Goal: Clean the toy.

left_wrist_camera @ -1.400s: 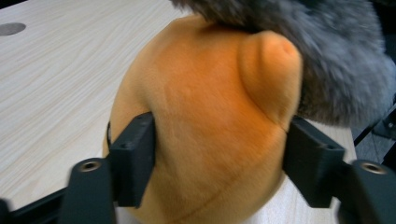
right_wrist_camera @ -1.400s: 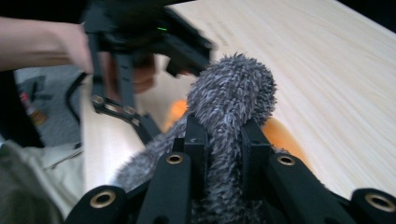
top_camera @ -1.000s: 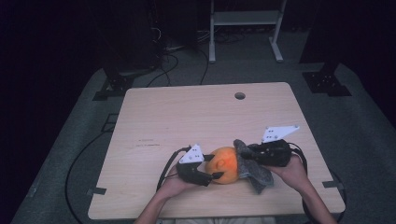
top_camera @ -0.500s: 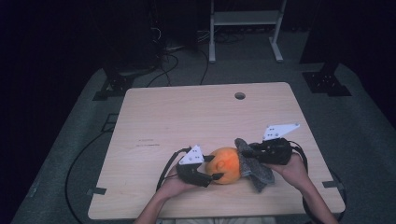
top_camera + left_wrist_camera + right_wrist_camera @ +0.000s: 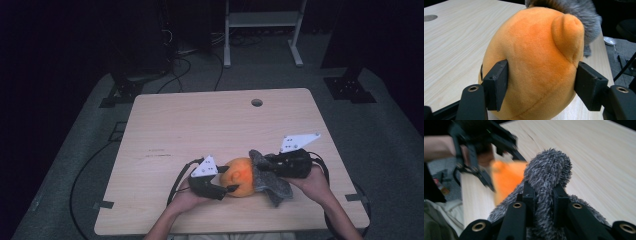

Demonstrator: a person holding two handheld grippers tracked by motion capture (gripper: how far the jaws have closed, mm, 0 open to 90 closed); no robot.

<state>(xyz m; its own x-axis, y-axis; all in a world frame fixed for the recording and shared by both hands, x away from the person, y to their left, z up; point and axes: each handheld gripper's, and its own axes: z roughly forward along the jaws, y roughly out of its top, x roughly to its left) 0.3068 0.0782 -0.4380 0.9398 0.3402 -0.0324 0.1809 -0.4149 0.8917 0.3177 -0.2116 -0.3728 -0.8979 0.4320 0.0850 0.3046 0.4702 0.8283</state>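
An orange plush toy [image 5: 240, 176] lies near the front edge of the wooden table [image 5: 200, 125], with a grey fuzzy cover [image 5: 272, 182] bunched over its right side. My left gripper [image 5: 228, 179] comes in from the left. In the left gripper view its pads [image 5: 499, 85] press into the sides of the orange plush [image 5: 536, 45], just below a small rounded ear. My right gripper [image 5: 262, 167] reaches in from the right. In the right gripper view it [image 5: 544, 192] is pinched shut on a fold of the grey fuzzy cover [image 5: 549, 167], with the orange plush [image 5: 506, 177] behind it.
A round cable hole [image 5: 256, 102] sits near the table's far edge. Black cables [image 5: 175, 180] trail from both grippers toward the front corners. On the floor behind stand a white frame [image 5: 260, 35] and dark stands [image 5: 345, 85].
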